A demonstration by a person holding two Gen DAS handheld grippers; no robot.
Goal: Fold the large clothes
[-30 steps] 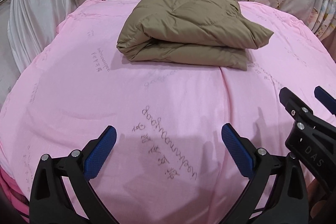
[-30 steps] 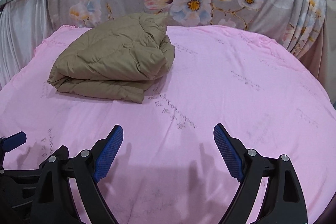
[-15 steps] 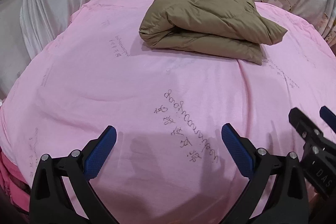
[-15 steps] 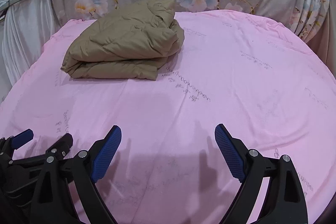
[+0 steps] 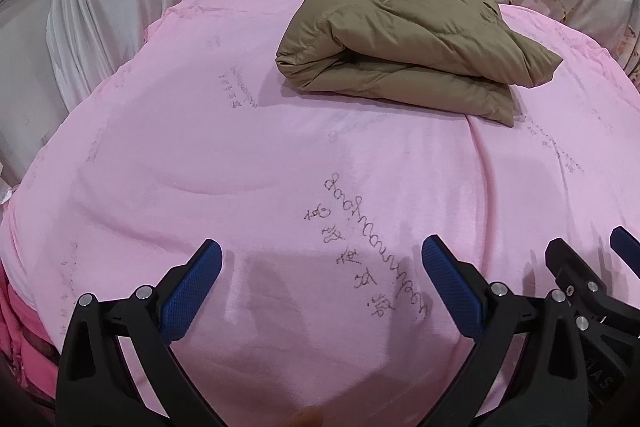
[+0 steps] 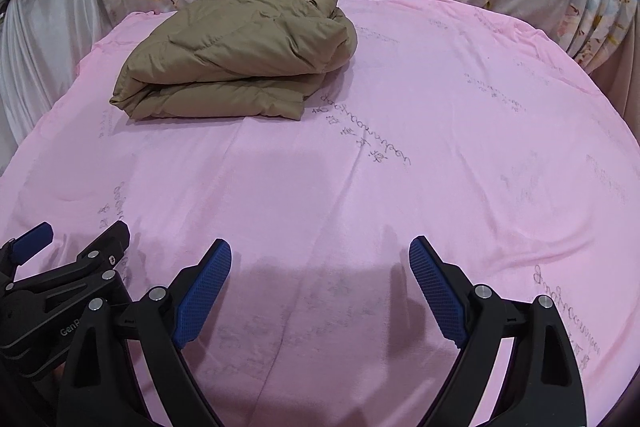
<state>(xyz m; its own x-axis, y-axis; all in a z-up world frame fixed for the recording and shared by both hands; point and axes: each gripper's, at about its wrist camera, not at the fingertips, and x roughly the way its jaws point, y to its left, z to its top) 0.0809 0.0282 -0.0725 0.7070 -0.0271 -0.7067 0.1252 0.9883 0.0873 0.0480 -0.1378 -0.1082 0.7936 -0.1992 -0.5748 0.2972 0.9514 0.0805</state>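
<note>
Black tongs (image 6: 320,251) marked "GenR".

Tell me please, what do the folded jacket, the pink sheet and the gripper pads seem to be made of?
Jacket: probably a thin synthetic shell over padding; it looks puffy, quilted in stitched panels, with a faint sheen.
Sheet: soft matte woven or knit cloth, likely; shallow creases, printed grey script.
Pads: blue, apparently rubber or textured plastic; a fine grid pattern shows on both open grippers.
</note>
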